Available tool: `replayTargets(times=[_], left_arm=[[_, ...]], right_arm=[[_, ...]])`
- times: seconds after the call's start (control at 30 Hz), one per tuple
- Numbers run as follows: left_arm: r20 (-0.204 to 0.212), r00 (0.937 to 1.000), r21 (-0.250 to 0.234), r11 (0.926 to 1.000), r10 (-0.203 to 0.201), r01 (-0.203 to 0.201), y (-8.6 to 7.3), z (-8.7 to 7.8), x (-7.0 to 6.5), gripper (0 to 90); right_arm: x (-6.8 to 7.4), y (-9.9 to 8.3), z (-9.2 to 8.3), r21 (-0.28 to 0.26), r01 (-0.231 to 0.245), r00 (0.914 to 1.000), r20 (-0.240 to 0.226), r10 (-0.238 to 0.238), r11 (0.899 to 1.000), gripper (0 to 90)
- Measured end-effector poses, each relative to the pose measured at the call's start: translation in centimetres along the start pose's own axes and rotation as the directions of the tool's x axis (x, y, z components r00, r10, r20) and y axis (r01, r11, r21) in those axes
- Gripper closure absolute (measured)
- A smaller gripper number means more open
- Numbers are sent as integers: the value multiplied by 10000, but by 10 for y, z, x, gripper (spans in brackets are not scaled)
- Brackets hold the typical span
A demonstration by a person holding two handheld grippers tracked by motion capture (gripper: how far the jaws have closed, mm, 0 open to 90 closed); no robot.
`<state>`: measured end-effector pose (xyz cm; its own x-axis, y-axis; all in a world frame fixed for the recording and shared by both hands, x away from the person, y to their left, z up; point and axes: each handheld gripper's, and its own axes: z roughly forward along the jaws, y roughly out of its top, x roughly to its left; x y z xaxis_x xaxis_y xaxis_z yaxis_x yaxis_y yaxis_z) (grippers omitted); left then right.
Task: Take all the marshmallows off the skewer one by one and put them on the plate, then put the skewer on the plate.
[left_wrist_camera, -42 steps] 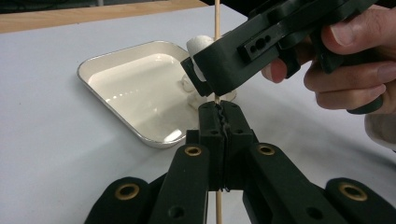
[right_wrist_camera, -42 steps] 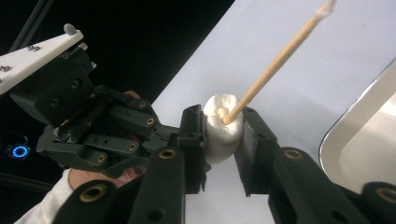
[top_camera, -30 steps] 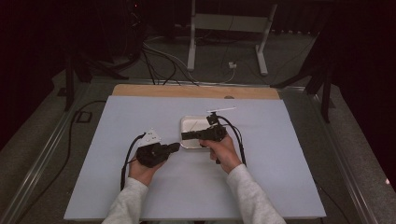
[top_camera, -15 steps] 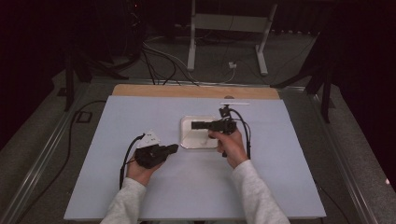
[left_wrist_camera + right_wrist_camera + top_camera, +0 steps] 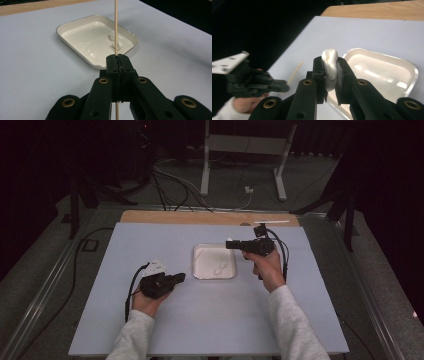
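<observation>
Legible text, labels, brands, numbers, signs: none were found. The tray [image 5: 75, 23], the table cover around it, the skewer [image 5: 116, 25] and both sets of black jaws bore no readable marking.

right tongs [image 5: 231, 243] | lifted marshmallow [image 5: 330, 65] off tray [image 5: 200, 270]; moved right

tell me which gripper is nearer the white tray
Right. The right gripper, clamping a marshmallow, sits at the white tray's far right corner; the left gripper, clamping a skewer, sits off its near left corner.

tray [image 5: 200, 270] mid-table, two marshmallows [image 5: 220, 268] inside
</observation>
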<state>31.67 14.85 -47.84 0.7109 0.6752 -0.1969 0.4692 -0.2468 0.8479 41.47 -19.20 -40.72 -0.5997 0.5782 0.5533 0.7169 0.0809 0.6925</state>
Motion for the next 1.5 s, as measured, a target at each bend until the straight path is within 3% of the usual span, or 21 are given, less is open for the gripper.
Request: replayTargets(times=[0.2, 0.37, 0.6, 0.77, 0.97, 1.13, 1.27, 1.33, 1.5], left_arm=[[-38, 9999, -139, 9998, -105, 104, 1, -2, 1, 900], [-53, 9998, -195, 9997, -167, 166, 2, -2, 1, 900], [-48, 9995, -187, 9994, -305, 304, 3, -1, 1, 900], [-98, 9994, -198, 9993, -333, 331, 4, 0, 0, 900], [-226, 9985, -231, 9985, -502, 497, 7, 5, -2, 900], [-391, 9971, -212, 9977, -654, 646, 12, 16, -3, 900], [-599, 9938, -206, 9955, -934, 923, 16, 30, -5, 900], [-657, 9916, -242, 9936, -1114, 1100, 19, 39, -5, 900], [-1014, 9849, -281, 9900, -1406, 1384, 31, 60, -4, 900]], right_arm=[[-4, -5, 10, 222, 374, 9942, 1000, -395, 9991, 791], [-11, -13, 19, 432, 338, 9885, 1459, -398, 9985, 789], [-17, -26, 31, 1002, 620, 9686, 2340, -841, 9930, 783], [-17, -34, 39, 1304, 726, 9586, 2647, -1053, 9888, 776], [-20, -47, 54, 1922, 934, 9443, 2938, -1481, 9769, 758], [-22, -54, 62, 2130, 1005, 9391, 3022, -1633, 9719, 519], [-19, -54, 63, 1919, 1245, 9340, 3086, -1802, 9735, 284], [-17, -54, 60, 1700, 1240, 9274, 3305, -1751, 9776, 242], [-13, -55, 47, 1055, 1189, 9259, 3472, -1486, 9873, 184]])
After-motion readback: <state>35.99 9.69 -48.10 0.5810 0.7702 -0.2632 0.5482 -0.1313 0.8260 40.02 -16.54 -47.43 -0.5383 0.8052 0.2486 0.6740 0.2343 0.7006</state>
